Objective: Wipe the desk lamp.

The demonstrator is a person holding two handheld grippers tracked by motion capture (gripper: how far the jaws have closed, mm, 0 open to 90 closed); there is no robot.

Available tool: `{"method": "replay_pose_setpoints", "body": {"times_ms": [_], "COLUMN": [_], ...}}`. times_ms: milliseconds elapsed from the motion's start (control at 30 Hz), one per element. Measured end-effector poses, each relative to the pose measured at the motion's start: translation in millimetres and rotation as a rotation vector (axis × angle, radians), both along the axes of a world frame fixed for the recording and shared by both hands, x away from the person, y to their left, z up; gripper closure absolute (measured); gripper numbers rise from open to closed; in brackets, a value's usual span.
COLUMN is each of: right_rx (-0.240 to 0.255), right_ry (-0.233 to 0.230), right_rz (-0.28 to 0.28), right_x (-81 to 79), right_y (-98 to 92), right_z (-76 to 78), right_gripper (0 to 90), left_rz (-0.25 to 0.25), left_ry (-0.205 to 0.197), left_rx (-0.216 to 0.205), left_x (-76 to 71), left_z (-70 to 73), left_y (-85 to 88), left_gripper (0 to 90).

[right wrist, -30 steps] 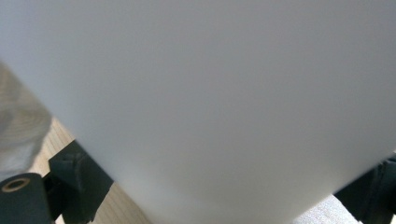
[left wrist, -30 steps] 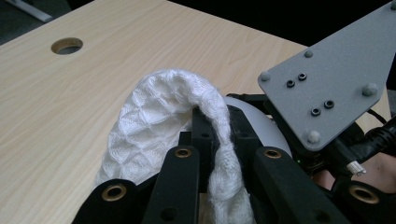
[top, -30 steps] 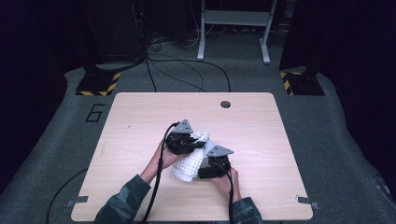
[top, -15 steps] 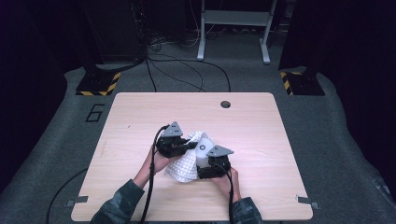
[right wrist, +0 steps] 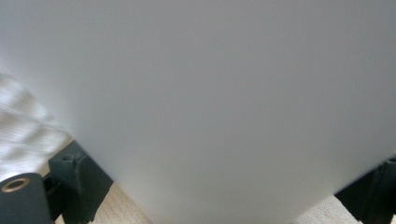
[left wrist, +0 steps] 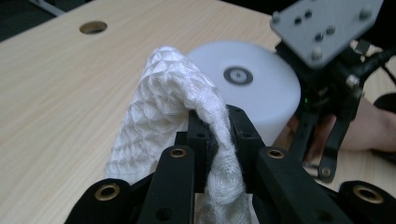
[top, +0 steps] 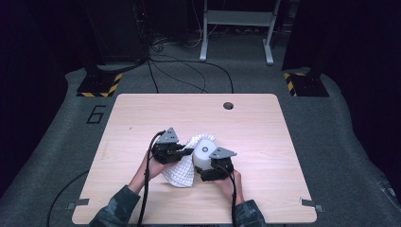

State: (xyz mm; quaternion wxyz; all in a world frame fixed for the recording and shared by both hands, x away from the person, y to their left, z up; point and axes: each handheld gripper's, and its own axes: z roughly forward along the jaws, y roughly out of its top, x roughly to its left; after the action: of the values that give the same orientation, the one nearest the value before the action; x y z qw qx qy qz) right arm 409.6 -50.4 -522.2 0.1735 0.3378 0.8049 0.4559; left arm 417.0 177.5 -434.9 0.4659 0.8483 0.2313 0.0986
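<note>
With the left gripper [left wrist: 212,135] clamped on the white waffle cloth [top: 182,168] and the right gripper [top: 213,169] apparently gripping the white cylinder [top: 204,151] mid-table, wiping is underway; next, draw the cloth around its side.

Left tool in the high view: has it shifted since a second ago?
Yes. The left tool, shut on the white cloth, has moved left, away from the table's round hole and slightly toward the near edge.
</note>
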Motion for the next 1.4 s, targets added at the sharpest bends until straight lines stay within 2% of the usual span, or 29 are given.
{"method": "replay_pose_setpoints", "body": {"times_ms": [133, 233, 433, 567, 633, 700, 1000, 1233, 1400], "right_rx": [0.000, 0.000, 0.000, -0.001, 0.000, 0.000, 0.000, -0.001, -0.002], "right_ry": [0.000, -0.001, 0.000, 0.000, -0.001, 0.000, 0.001, 0.001, 0.002], "right_rz": [-0.001, -0.001, 0.000, 0.000, 0.000, 0.000, -0.001, -0.001, -0.001], "right_x": [-0.1, 0.0, 0.0, 0.0, 0.0, 0.0, 0.1, 0.1, 0.0], "right_y": [0.1, 0.0, 0.1, 0.1, 0.1, 0.1, 0.1, 0.1, 0.2], "right_z": [0.0, 0.0, -0.1, 0.0, -0.1, -0.1, -0.1, -0.1, -0.1], "right_gripper": [6.9, 6.8, 6.8, 6.8, 6.9, 6.8, 6.8, 6.8, 6.8], "left_rz": [-0.044, -0.061, -0.070, -0.085, -0.075, -0.091, -0.093, -0.080, -0.079], "left_ry": [0.016, 0.003, 0.017, 0.039, 0.053, 0.071, 0.132, 0.153, 0.161], "left_rx": [0.002, 0.050, 0.035, 0.027, 0.013, 0.019, 0.024, 0.035, 0.031], "left_x": [-1.9, -4.3, -4.5, -3.2, -3.0, -1.3, 3.9, 7.6, 7.7], "left_z": [-9.1, -15.5, -24.1, -29.2, -33.8, -37.7, -58.1, -68.6, -68.8], "left_y": [2.9, -0.7, -0.1, 1.3, 0.7, 1.5, 0.6, -0.2, 0.5], "left_gripper": [79.7, 78.8, 78.7, 78.6, 78.7, 78.7, 78.9, 79.0, 78.9]}}
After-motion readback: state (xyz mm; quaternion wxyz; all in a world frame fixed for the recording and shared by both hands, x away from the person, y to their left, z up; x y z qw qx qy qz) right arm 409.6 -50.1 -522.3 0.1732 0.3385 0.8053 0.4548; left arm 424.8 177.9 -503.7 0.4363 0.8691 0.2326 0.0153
